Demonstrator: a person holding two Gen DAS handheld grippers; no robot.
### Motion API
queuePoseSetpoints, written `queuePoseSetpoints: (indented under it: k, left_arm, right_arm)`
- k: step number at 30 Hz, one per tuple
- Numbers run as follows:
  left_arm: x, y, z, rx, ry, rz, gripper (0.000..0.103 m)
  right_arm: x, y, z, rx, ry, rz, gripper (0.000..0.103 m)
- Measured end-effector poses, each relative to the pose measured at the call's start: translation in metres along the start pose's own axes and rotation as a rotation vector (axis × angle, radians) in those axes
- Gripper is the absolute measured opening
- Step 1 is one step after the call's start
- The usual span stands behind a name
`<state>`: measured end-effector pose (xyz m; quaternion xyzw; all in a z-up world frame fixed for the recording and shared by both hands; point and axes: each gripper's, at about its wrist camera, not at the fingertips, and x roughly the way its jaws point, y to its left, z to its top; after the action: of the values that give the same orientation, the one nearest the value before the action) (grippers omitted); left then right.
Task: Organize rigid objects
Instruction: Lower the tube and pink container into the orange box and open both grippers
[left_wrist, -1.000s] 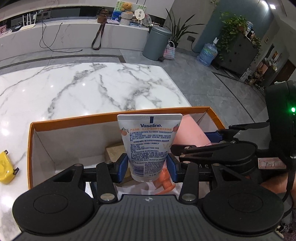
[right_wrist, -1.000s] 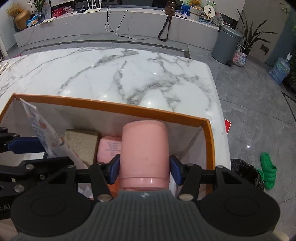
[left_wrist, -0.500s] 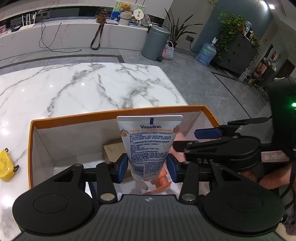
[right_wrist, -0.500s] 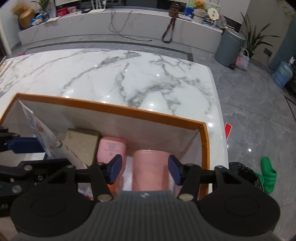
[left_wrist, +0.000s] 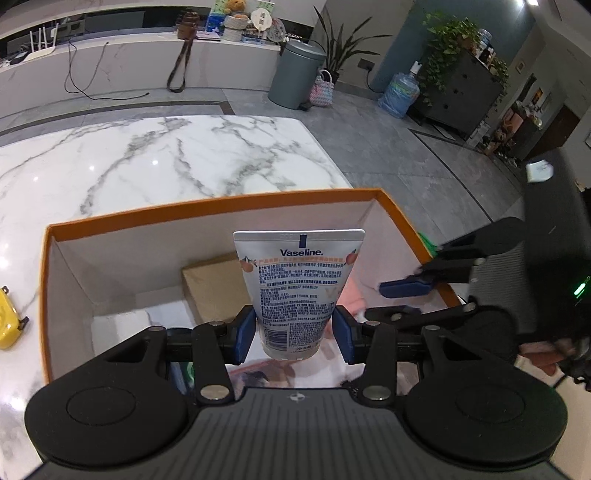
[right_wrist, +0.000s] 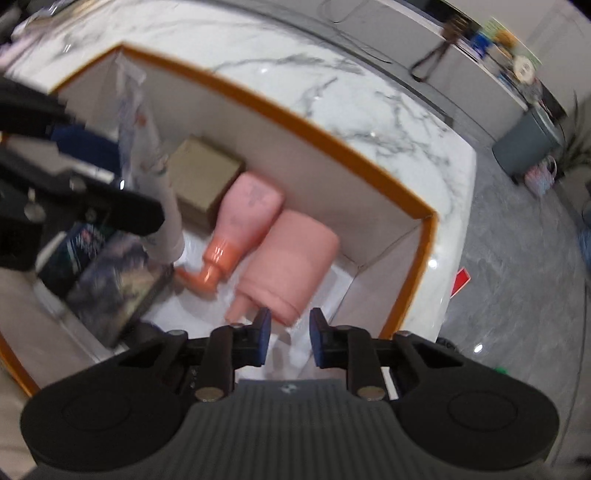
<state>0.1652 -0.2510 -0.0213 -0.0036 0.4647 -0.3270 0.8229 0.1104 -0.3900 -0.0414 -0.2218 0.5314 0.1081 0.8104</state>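
Observation:
My left gripper (left_wrist: 294, 334) is shut on a white Vaseline tube (left_wrist: 297, 288), held upright, crimped end up, over the orange-rimmed box (left_wrist: 207, 205). The tube also shows in the right wrist view (right_wrist: 147, 155). My right gripper (right_wrist: 290, 341) is empty, its jaws a narrow gap apart, above the box's right end. Just beyond it a large pink bottle (right_wrist: 291, 266) lies in the box (right_wrist: 332, 146), beside a smaller pink bottle with an orange cap (right_wrist: 240, 225).
A tan carton (right_wrist: 205, 177) lies at the back of the box, dark printed packets (right_wrist: 107, 273) at its near left. A yellow object (left_wrist: 7, 321) lies on the marble table (left_wrist: 166, 158) left of the box. The table edge drops to the floor on the right.
My right gripper let go of the large pink bottle, which now lies in the box, then lifted, tilted and narrowed its jaws. My left gripper kept holding the tube nearly still.

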Motion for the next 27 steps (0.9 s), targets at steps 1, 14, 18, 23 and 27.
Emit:
queuePoseSetpoints:
  k: [1, 14, 18, 23, 27]
  left_arm:
    - [0.001, -0.002, -0.001, 0.004, 0.005, -0.006, 0.051]
    - [0.022, -0.019, -0.014, 0.038, 0.081, -0.016, 0.051]
    - [0.031, -0.021, -0.019, 0.059, 0.102, -0.001, 0.051]
    - [0.039, -0.029, -0.027, 0.168, 0.116, 0.017, 0.051]
    - [0.041, -0.035, -0.028, 0.232, 0.126, 0.01, 0.052]
  right_arm:
    - [0.002, 0.003, -0.001, -0.023, 0.001, -0.016, 0.021]
    - [-0.001, -0.007, -0.001, -0.004, -0.089, -0.064, 0.019]
    - [-0.005, -0.009, -0.007, 0.058, -0.119, -0.043, 0.019]
    - [-0.005, -0.004, -0.014, 0.079, -0.136, -0.036, 0.019]
    - [-0.007, -0.005, -0.017, 0.094, -0.139, -0.018, 0.019]
